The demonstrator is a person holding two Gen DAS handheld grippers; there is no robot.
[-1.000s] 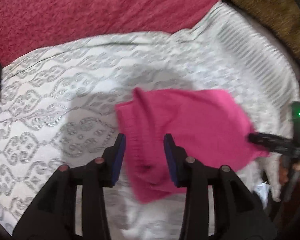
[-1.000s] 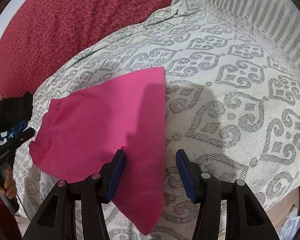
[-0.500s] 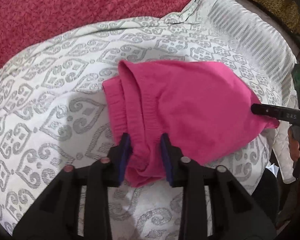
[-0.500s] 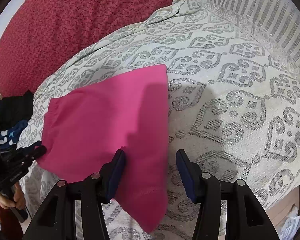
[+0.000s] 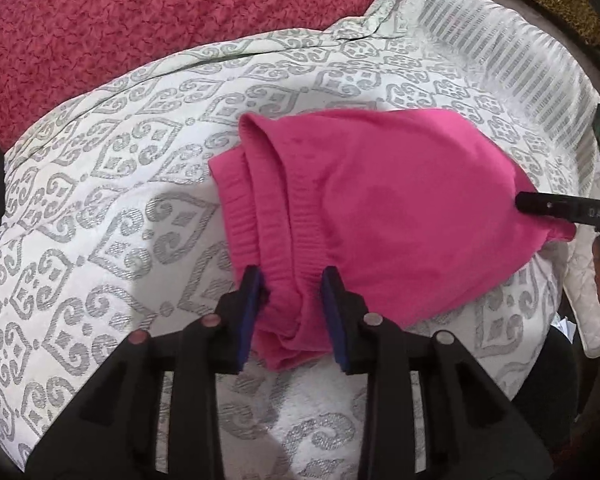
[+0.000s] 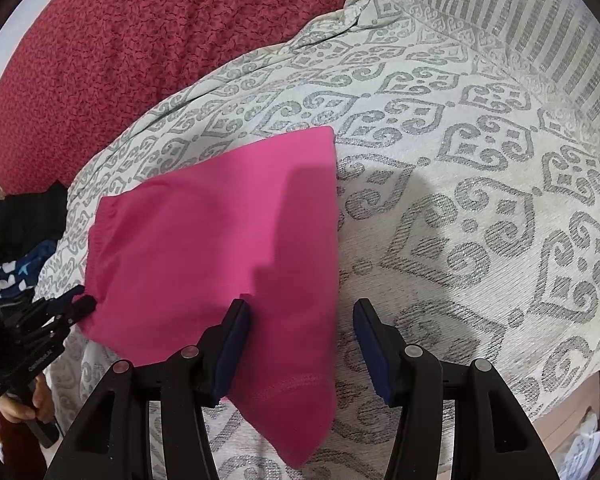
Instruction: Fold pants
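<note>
The pink pants (image 5: 384, 216) lie folded into a compact bundle on the white-and-grey patterned bedspread (image 5: 112, 184), which covers a bed beside a red textured blanket (image 5: 120, 20); no container shows in either view; a heap of dark clothes (image 6: 24, 236) sits at the bedspread's left edge in the right wrist view. The left tongs (image 5: 292, 312) are clenched on the bunched waistband end of the pants, both blue pads pressed into the fabric; a second ago they stood wide apart around that end, and half a second ago they had already closed in. The right tongs (image 6: 300, 340) are released, spread wide; one pad touches the hem end of the pants (image 6: 228, 256), the other stands over bare bedspread; their spread matches the earlier frames. The bundle has flattened and drawn slightly nearer since a second ago.
</note>
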